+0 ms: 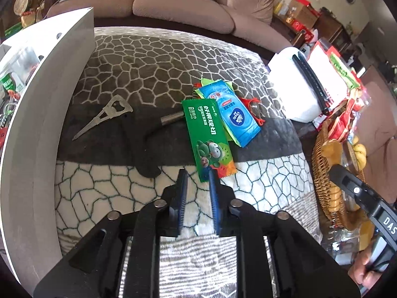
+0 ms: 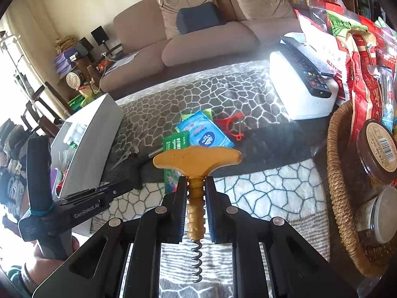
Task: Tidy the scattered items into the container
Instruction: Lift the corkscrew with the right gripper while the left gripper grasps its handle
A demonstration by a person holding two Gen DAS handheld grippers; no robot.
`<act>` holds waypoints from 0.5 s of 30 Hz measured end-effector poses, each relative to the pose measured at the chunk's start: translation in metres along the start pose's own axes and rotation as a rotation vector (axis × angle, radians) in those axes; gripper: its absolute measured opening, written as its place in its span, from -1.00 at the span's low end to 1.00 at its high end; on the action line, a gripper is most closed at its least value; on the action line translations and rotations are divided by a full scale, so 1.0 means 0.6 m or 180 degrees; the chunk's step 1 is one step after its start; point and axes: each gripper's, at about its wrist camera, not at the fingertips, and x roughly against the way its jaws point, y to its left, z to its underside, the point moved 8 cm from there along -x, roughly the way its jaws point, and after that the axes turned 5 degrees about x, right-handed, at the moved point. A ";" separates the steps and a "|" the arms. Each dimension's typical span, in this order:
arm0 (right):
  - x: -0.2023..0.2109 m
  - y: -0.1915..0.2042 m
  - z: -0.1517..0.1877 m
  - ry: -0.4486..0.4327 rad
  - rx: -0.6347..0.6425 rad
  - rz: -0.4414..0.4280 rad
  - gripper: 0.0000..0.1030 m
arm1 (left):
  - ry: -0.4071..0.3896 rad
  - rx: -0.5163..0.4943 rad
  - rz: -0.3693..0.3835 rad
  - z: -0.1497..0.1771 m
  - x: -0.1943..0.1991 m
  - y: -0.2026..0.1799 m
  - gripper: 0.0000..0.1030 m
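My right gripper (image 2: 196,178) is shut on a yellow-handled corkscrew (image 2: 197,161), held above the blanket with its spiral pointing back toward me. My left gripper (image 1: 197,172) is open and empty, its tips at the near end of a green wet-wipe packet (image 1: 207,136). A blue wipe packet (image 1: 234,114), a red peeler (image 1: 253,105), a metal bottle opener (image 1: 106,114) and a black-handled tool (image 1: 163,124) lie on the blanket. The white container (image 1: 49,104) stands at the left; it also shows in the right wrist view (image 2: 89,144).
A white box with a remote (image 2: 302,82) sits at the back right. A wicker basket (image 2: 340,186) with jars and snack bags stands at the right edge. A sofa (image 2: 198,37) lies behind the table.
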 end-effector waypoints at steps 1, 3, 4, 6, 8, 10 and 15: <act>0.001 0.008 0.001 0.0011 0.0035 0.0002 -0.74 | -0.0015 -0.0010 0.0017 0.005 0.010 0.003 -0.53; 0.004 0.028 -0.003 0.0009 0.0127 0.0000 -0.74 | -0.0036 -0.0074 0.0015 0.009 0.032 0.008 -0.53; 0.006 0.040 -0.007 0.0003 0.0164 -0.0014 -0.74 | -0.0052 -0.0109 0.0032 0.008 0.044 0.009 -0.50; 0.010 0.068 -0.016 -0.0027 0.0225 -0.0074 -0.74 | -0.0106 -0.0195 0.0100 0.005 0.071 0.005 -0.11; 0.017 0.096 -0.025 -0.0068 0.0253 -0.0161 -0.74 | -0.0242 -0.0323 0.0123 0.002 0.098 -0.004 0.91; 0.028 0.115 -0.034 -0.0124 0.0280 -0.0177 -0.74 | -0.0369 -0.0462 0.0055 -0.001 0.110 -0.009 1.00; 0.042 0.111 -0.041 -0.0157 0.0212 -0.0295 -0.74 | -0.0012 -0.0014 0.0562 -0.001 0.065 -0.016 0.96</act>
